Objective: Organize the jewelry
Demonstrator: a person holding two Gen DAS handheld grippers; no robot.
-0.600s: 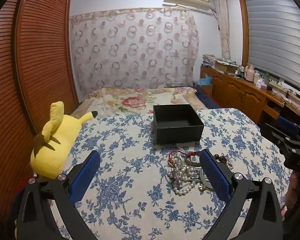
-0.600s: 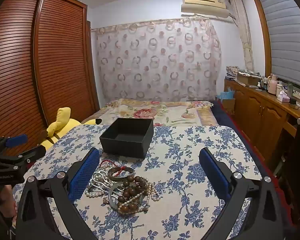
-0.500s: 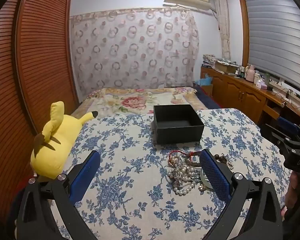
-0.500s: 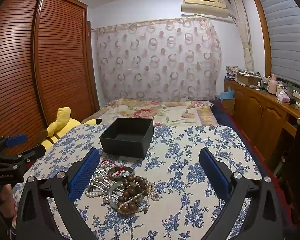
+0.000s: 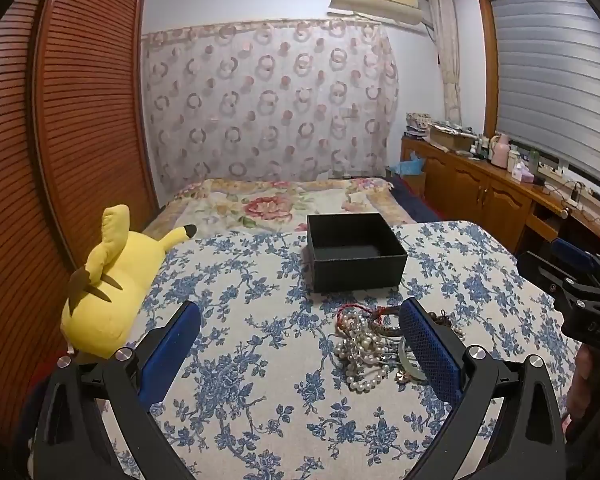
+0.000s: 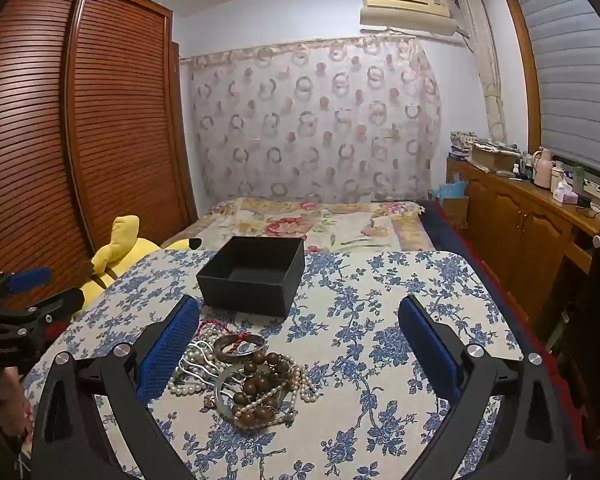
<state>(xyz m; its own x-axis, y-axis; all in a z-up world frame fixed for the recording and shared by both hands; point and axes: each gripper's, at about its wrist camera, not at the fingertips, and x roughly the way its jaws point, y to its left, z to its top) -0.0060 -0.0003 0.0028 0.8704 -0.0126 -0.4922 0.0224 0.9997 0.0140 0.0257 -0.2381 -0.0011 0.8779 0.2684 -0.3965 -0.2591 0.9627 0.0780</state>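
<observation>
Nothing looks sorted yet: the square black cardboard box (image 6: 256, 280) appears empty, and the tangled heap of pearl strands, brown wooden beads and metal bangles (image 6: 248, 380) lies just before it on the blue-flowered tablecloth (image 6: 380, 320). The left gripper (image 5: 300, 360) and the right gripper (image 6: 300, 360) both hover with fingers spread wide, holding nothing.

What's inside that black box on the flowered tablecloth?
The black box looks empty: bare dark floor shows, and the jewelry pile still lies outside in front. The near wall hides the front strip of its floor.
</observation>
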